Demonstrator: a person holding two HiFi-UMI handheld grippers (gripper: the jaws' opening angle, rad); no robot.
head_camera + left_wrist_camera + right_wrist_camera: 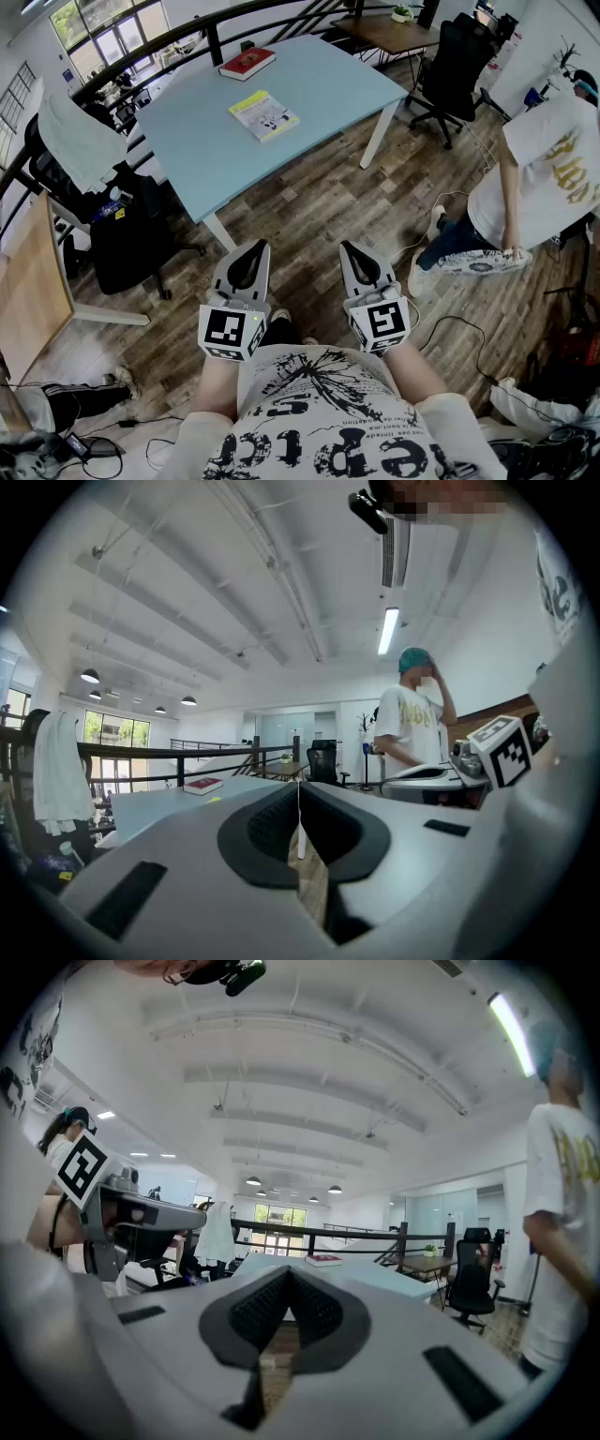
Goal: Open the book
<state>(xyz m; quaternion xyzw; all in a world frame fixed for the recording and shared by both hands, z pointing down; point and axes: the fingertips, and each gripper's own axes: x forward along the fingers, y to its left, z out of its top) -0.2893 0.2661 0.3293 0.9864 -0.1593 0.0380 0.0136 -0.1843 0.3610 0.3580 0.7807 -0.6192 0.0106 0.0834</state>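
Observation:
Two closed books lie on a light blue table (319, 84): a yellow and white book (263, 115) near its middle and a red book (247, 63) at the far edge. My left gripper (257, 247) and right gripper (348, 247) are held side by side over the wooden floor, well short of the table, both shut and empty. In the left gripper view the left gripper (299, 787) has its jaws closed together, with the red book (202, 785) far ahead. The right gripper (289, 1273) is likewise closed in its own view, and the red book (323, 1260) lies far off.
A person in a white shirt (548, 159) stands at the right. Black office chairs stand left of the table (127, 234) and behind it (455, 70). A dark railing (169, 42) runs along the back, a wooden desk (28, 291) is at the left, and cables lie on the floor.

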